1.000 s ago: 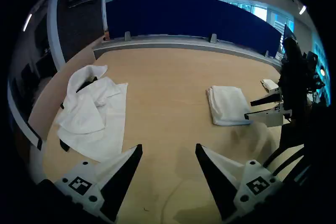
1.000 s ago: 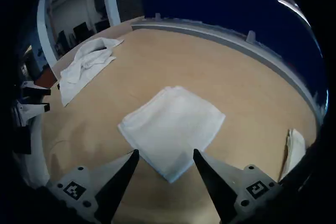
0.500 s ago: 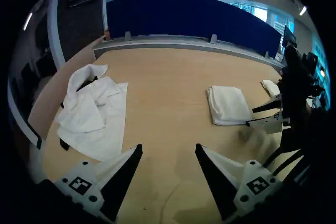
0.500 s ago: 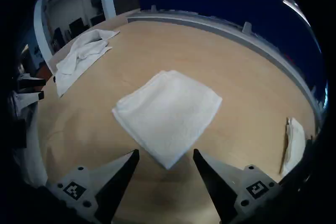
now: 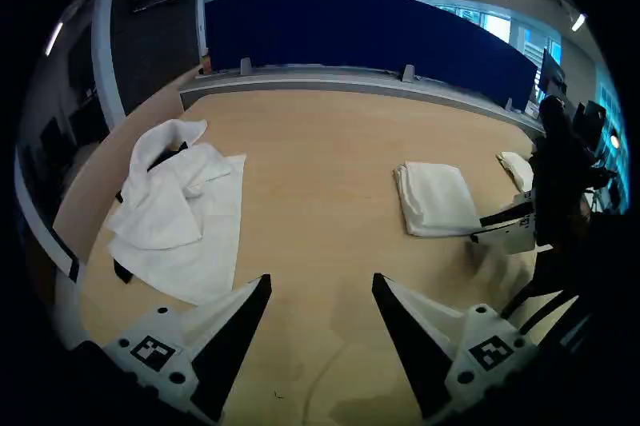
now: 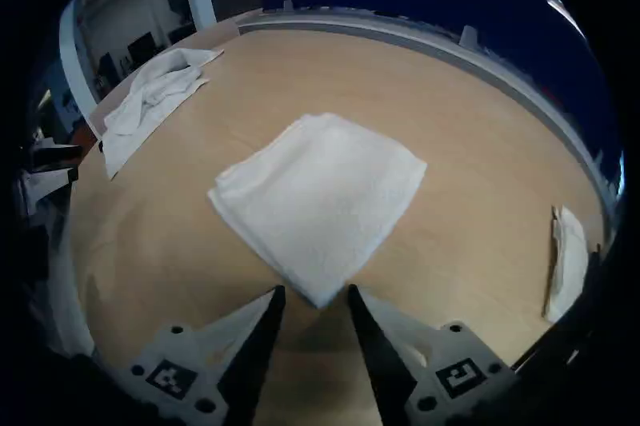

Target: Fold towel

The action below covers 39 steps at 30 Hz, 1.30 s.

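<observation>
A folded white towel point(image 6: 320, 194) lies on the wooden table point(image 6: 448, 146), its near corner reaching in between the fingertips of my right gripper point(image 6: 315, 292). That gripper's jaws stand narrowed but open, with gaps on both sides of the corner. From the left gripper view the same folded towel point(image 5: 436, 198) sits at the right, the right gripper point(image 5: 502, 228) at its near edge. My left gripper point(image 5: 320, 280) hovers wide open over bare table, with nothing between its fingers. A crumpled white towel pile point(image 5: 176, 214) lies to its left.
A second folded towel point(image 6: 570, 262) rests near the table's right edge. The crumpled pile point(image 6: 152, 98) sits at the far left corner. A blue partition point(image 5: 360, 30) runs along the table's back edge. A person in dark clothing point(image 5: 564, 178) stands at the right.
My right gripper's fingers have drawn closer together and moved down to the folded towel's near corner. The left gripper has stayed put and open.
</observation>
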{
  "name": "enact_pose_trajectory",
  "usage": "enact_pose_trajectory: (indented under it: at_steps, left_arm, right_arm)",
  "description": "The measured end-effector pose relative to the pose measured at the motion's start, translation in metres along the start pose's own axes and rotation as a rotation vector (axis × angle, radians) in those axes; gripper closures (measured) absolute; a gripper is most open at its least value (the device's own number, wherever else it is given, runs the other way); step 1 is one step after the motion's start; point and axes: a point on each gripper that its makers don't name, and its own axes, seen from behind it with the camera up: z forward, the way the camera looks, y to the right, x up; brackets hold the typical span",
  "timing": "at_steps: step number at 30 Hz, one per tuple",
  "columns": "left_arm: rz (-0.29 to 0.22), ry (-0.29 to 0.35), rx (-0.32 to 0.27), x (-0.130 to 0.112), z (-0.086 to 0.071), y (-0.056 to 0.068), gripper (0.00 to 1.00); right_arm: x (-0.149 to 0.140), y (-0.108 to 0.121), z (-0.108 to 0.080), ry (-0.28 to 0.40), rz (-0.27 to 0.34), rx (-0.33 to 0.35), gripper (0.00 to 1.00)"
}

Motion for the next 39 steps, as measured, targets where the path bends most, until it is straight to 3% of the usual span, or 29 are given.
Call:
enact_pose_trajectory:
  at_steps: [6,14,24,39]
  left_arm:
    - [0.0,0.0,0.001,0.0,0.001,0.0,0.06]
    - [0.003,-0.001,0.003,0.0,-0.001,-0.001,0.06]
    - [0.007,0.006,0.0,0.006,-0.004,0.001,0.06]
    - [0.008,0.044,-0.005,0.023,-0.015,0.005,0.06]
  right_arm:
    - [-0.002,0.005,-0.001,0.0,0.029,-0.013,0.71]
    - [-0.002,0.006,-0.002,0.009,0.052,-0.006,0.93]
    - [0.016,0.009,-0.011,0.059,0.057,-0.006,0.95]
    - [0.109,0.021,-0.082,0.242,0.01,-0.015,0.96]
